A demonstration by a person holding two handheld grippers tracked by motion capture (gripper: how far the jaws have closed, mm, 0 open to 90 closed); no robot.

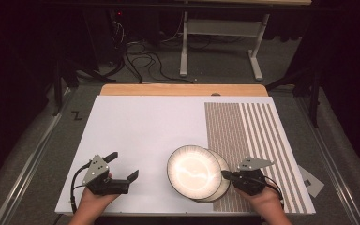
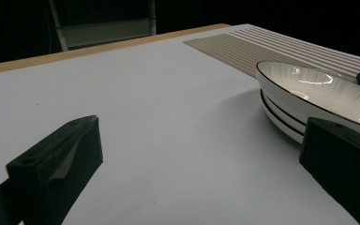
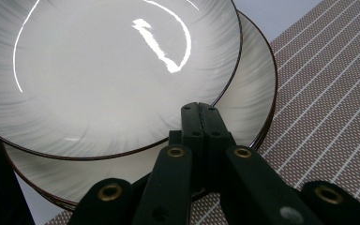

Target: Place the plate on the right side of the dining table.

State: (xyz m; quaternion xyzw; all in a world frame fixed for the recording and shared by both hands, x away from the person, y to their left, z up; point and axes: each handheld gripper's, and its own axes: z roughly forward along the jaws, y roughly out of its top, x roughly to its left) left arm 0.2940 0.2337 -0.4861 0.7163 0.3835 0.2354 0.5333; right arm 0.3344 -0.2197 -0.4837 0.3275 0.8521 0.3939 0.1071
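On table: two stacked plates (image 1: 198, 173), perhaps three.

Top plate (image 1: 193, 169) on lower plate (image 1: 220, 187), placemat (image 1: 258, 140) right

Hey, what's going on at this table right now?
A person holds a gripper in each hand at a white table. Two stacked plates sit at the edge of a striped mat. The right gripper has its fingers closed, seemingly over the lower plate's rim beside the upper plate. The left gripper rests open on the table, apart from the plates.
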